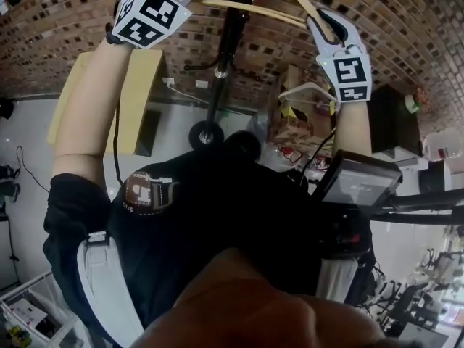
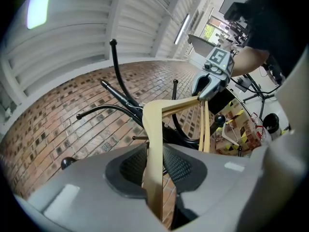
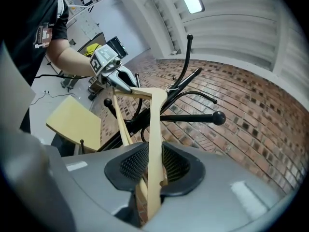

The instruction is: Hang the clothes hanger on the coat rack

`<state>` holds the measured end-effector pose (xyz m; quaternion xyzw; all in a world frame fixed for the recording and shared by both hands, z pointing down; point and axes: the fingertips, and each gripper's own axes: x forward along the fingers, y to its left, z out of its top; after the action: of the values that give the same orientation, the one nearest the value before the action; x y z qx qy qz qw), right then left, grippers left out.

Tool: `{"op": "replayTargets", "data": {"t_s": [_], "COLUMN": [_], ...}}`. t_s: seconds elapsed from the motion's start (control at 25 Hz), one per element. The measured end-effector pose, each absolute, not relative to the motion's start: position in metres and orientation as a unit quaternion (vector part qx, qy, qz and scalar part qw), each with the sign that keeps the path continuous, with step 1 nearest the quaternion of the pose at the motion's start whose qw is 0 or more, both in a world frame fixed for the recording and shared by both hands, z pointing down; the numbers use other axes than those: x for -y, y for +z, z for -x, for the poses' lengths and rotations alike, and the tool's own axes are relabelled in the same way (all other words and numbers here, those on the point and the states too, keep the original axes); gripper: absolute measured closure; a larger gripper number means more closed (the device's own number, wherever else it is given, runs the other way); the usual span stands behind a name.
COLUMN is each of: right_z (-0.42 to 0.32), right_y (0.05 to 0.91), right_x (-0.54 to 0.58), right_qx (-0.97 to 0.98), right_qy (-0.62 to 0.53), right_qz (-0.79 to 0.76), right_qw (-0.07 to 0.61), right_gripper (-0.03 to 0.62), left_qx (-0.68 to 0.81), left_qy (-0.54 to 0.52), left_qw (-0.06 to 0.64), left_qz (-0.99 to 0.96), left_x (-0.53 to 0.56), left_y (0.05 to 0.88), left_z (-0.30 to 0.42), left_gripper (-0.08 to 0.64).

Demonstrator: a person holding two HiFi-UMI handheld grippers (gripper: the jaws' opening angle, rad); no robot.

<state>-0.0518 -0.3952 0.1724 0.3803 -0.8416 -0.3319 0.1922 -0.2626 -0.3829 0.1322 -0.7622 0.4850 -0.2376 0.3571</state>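
Note:
A pale wooden clothes hanger (image 1: pixel 254 9) is held level between both grippers, close in front of the black coat rack (image 1: pixel 225 49). My left gripper (image 2: pixel 154 170) is shut on one arm of the hanger (image 2: pixel 154 144). The right gripper (image 3: pixel 153 166) is shut on the other arm (image 3: pixel 154 129). Each gripper view shows the opposite gripper clamped on the far end: the right gripper (image 2: pixel 207 88) and the left gripper (image 3: pixel 126 85). The rack's curved black hooks (image 2: pixel 120 95) (image 3: pixel 193 115) spread just behind the hanger. Its top sits by a rack branch (image 3: pixel 170 87); whether it rests on it I cannot tell.
A brick wall (image 1: pixel 65 20) stands behind the rack. A yellow board (image 1: pixel 138 100) leans at the left. The rack's wheeled base (image 1: pixel 206 133) is on the floor. Cardboard boxes (image 1: pixel 290 122) and a white hanger (image 1: pixel 308 91) lie at the right, by a dark screen (image 1: pixel 359 180).

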Motion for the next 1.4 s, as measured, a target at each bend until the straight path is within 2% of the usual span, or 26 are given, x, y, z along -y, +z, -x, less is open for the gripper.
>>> {"op": "replayTargets", "data": {"t_s": [0.24,0.4,0.56,0.8,1.08,1.24,1.4], "right_z": [0.055,0.055,0.046,0.017,-0.045,-0.055,-0.012], "right_y": [0.164,0.166,0.168,0.169,0.209,0.262,0.338], "right_x": [0.384,0.382,0.377,0.362,0.352,0.348,0.32], "right_qx": [0.842,0.852,0.858,0.86,0.87,0.889,0.924], "right_qy": [-0.334,-0.317,-0.3,-0.274,-0.183,-0.099,-0.029], "right_qz": [-0.389,-0.389,-0.394,-0.418,-0.455,-0.446,-0.378], "right_qw": [0.167,0.152,0.136,0.099,0.054,0.032,0.043], "right_gripper": [0.489,0.427,0.414,0.399,0.435,0.488,0.574], "left_qx": [-0.486,-0.486,-0.479,-0.495,-0.54,-0.509,-0.462], "left_qy": [-0.207,-0.164,-0.111,-0.052,-0.005,0.032,0.055], "left_qw": [0.361,0.352,0.343,0.309,0.214,0.072,-0.034], "left_qz": [0.769,0.783,0.8,0.811,0.814,0.857,0.884], "left_x": [0.37,0.354,0.327,0.294,0.259,0.245,0.224], "left_y": [0.135,0.128,0.12,0.125,0.194,0.284,0.37], "left_z": [0.267,0.268,0.268,0.294,0.351,0.359,0.339], "left_gripper": [0.465,0.436,0.401,0.394,0.397,0.424,0.5]}}
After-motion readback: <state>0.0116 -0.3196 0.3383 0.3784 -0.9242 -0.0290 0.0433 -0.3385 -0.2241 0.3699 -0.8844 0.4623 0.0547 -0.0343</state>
